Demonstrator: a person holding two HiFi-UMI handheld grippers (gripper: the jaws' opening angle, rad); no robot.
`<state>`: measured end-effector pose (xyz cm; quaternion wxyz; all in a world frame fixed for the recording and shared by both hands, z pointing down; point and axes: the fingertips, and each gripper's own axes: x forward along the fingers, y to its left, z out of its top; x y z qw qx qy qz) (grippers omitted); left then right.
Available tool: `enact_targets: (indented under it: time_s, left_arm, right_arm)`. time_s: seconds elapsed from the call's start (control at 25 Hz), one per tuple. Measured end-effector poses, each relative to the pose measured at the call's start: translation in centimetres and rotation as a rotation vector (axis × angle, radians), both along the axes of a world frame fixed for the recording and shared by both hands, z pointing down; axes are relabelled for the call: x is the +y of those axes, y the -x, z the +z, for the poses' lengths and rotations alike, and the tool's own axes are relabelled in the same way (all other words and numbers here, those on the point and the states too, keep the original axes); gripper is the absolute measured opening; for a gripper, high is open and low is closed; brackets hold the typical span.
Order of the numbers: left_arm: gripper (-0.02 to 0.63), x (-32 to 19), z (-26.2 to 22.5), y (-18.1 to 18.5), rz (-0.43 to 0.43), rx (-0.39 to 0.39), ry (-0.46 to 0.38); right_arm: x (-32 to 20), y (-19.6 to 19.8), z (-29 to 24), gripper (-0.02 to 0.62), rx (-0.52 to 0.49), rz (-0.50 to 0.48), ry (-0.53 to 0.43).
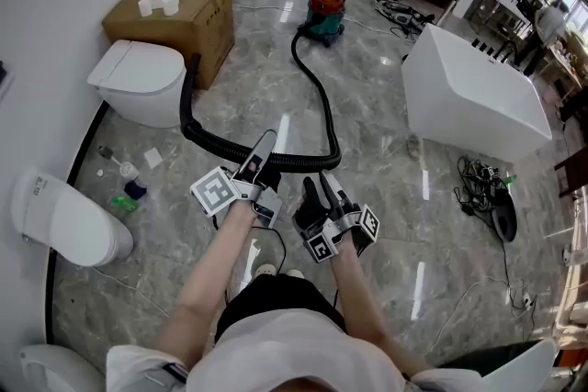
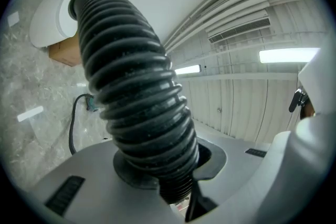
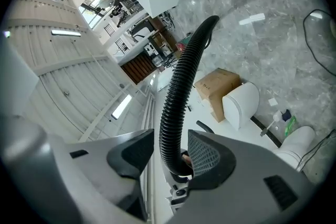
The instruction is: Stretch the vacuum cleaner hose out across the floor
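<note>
A black ribbed hose (image 1: 317,96) runs from the red and green vacuum cleaner (image 1: 326,12) down the marble floor. It bends left in front of me and curls up beside a toilet. My left gripper (image 1: 265,151) is shut on the hose, which fills the space between its jaws (image 2: 178,176) in the left gripper view. My right gripper (image 1: 323,185) is at the bend just to the right. In the right gripper view the hose (image 3: 178,92) lies between the jaws of that gripper (image 3: 170,136). It touches the right pad (image 3: 207,157), and a thin gap shows at the left pad.
A white toilet (image 1: 138,83) and a cardboard box (image 1: 175,9) stand at the left by the wall. Another toilet (image 1: 69,216) and small bottles (image 1: 129,188) are nearer. A white bathtub (image 1: 473,92) stands at the right, with tangled cables (image 1: 487,188) beside it.
</note>
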<state>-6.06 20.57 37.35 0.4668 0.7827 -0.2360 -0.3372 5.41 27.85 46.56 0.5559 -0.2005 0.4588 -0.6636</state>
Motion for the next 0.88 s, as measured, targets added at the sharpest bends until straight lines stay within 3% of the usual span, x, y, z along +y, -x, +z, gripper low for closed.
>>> enact_targets:
  time_s: [0.28, 0.44, 0.6, 0.88]
  left_arm:
    - [0.118, -0.8, -0.5, 0.3, 0.039, -0.132, -0.059]
    - [0.118, -1.0, 0.1, 0.2, 0.067, -0.32, -0.118]
    - [0.118, -0.4, 1.9, -0.4, 0.149, -0.45, -0.14]
    - [0.118, 0.6, 2.9, -1.8, 0.225, -0.72, -0.289]
  right_arm:
    - [0.2, -0.3, -1.4, 0.19, 0.002, -0.015, -0.076]
    - [0.3, -1.2, -1.9, 0.19, 0.002, 0.005, -0.084]
    - [0.5, -1.9, -2.0, 0.19, 0.006, 0.021, -0.093]
    - [0.0, -2.7, -3.2, 0.19, 0.035, 0.019, -0.134]
